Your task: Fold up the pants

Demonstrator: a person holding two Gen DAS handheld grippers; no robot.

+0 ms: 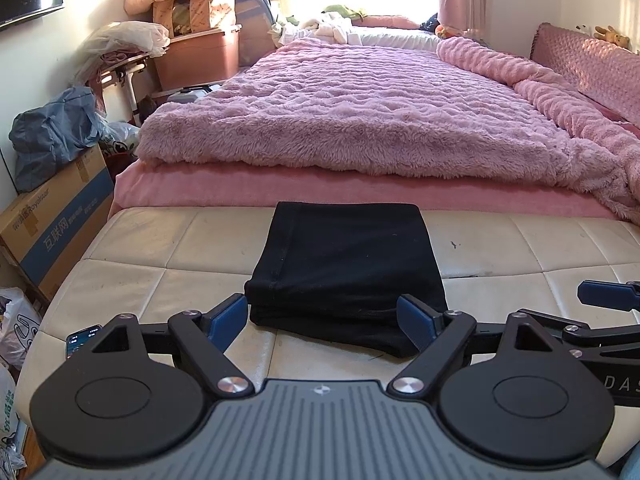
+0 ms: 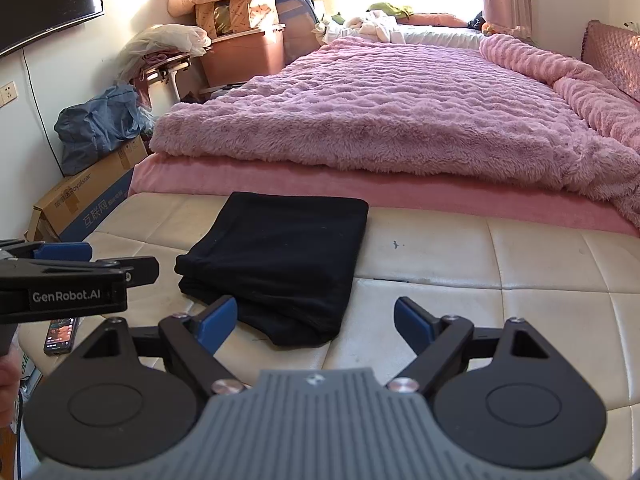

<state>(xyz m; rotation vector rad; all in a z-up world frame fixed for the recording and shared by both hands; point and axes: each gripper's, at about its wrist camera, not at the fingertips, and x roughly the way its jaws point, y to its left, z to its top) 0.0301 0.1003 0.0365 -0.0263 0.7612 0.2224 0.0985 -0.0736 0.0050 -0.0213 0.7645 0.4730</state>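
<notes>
The black pants lie folded into a compact rectangle on the cream padded bench; they also show in the right wrist view. My left gripper is open and empty, just in front of the near edge of the pants. My right gripper is open and empty, near the front right corner of the pants. The right gripper shows at the right edge of the left wrist view. The left gripper shows at the left of the right wrist view.
A bed with a fluffy pink blanket lies right behind the bench. A phone lies on the bench's left front corner. Cardboard boxes, bags and a storage bin crowd the floor at left.
</notes>
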